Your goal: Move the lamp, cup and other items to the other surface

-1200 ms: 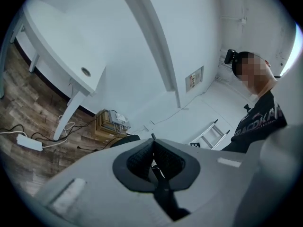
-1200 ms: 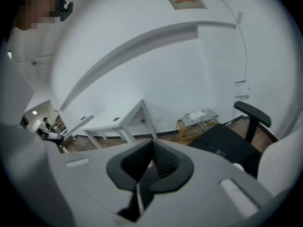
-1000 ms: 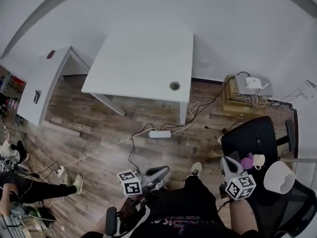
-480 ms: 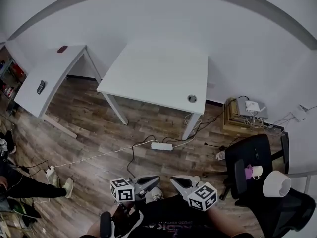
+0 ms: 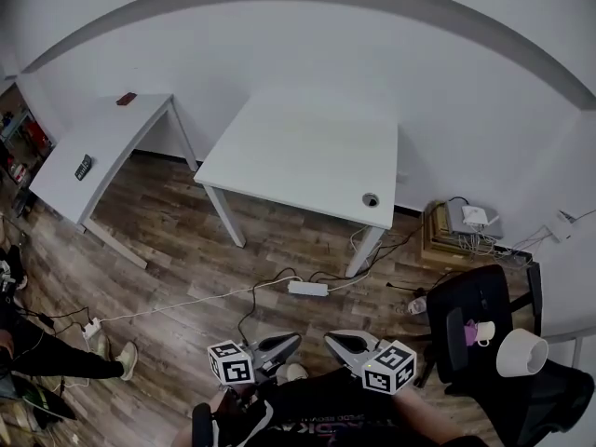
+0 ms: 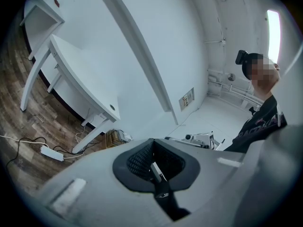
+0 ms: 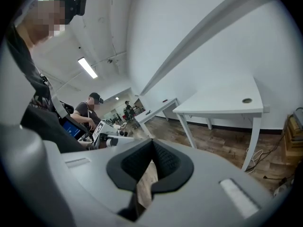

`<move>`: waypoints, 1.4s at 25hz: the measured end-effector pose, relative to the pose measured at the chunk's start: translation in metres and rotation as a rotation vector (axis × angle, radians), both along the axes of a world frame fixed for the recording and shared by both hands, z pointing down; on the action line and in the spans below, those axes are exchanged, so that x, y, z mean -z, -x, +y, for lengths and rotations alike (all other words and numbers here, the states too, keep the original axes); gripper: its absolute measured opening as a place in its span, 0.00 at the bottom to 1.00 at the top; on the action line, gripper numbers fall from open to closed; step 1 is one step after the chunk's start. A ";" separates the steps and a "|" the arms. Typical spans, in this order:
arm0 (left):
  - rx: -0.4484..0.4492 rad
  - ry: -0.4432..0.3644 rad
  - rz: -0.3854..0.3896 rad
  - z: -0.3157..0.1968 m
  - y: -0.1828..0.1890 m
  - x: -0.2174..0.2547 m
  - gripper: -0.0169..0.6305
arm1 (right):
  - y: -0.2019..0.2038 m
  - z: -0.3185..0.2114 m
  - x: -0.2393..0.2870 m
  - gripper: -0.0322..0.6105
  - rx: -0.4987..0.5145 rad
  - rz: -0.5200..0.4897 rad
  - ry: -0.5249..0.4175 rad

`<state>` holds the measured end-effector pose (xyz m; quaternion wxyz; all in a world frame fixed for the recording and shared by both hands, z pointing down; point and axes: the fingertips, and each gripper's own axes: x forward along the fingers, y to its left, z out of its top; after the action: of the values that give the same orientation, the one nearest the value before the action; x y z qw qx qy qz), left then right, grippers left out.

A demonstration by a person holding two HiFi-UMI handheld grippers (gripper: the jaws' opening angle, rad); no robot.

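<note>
A white lamp shade (image 5: pixel 521 352), a white cup (image 5: pixel 484 331) and a small purple item (image 5: pixel 468 333) rest on a black chair (image 5: pixel 475 315) at the lower right of the head view. A bare white table (image 5: pixel 307 152) stands ahead; the right gripper view shows that table (image 7: pixel 227 103) too. My left gripper (image 5: pixel 294 339) and right gripper (image 5: pixel 330 337) are held low in front of the body, side by side, pointing toward the table. Both are shut with nothing between the jaws. In the gripper views the left gripper (image 6: pixel 152 142) and right gripper (image 7: pixel 152 144) show pads pressed together.
A second white table (image 5: pixel 102 147) at the left carries a remote (image 5: pixel 83 167). A power strip (image 5: pixel 307 289) and cables lie on the wood floor. A box with a router (image 5: pixel 466 223) sits by the wall. A person's legs (image 5: pixel 42 357) reach in at the left edge.
The view has swung from the chair toward the tables. My right gripper has moved left from beside the chair to the front of the body. The left gripper has shifted slightly.
</note>
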<state>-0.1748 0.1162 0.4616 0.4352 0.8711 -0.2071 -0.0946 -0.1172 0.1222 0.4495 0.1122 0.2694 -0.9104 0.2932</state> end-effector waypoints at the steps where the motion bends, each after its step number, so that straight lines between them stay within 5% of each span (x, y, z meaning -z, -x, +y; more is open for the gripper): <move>1: 0.001 0.003 0.006 0.000 0.001 0.000 0.02 | 0.004 0.005 -0.003 0.05 0.022 0.009 0.012; 35: 0.002 0.018 0.039 0.007 0.001 -0.002 0.02 | 0.008 0.017 -0.010 0.05 0.041 0.040 0.011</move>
<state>-0.1762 0.1227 0.4635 0.4469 0.8649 -0.2003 -0.1101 -0.1251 0.1395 0.4594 0.1381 0.2557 -0.9117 0.2906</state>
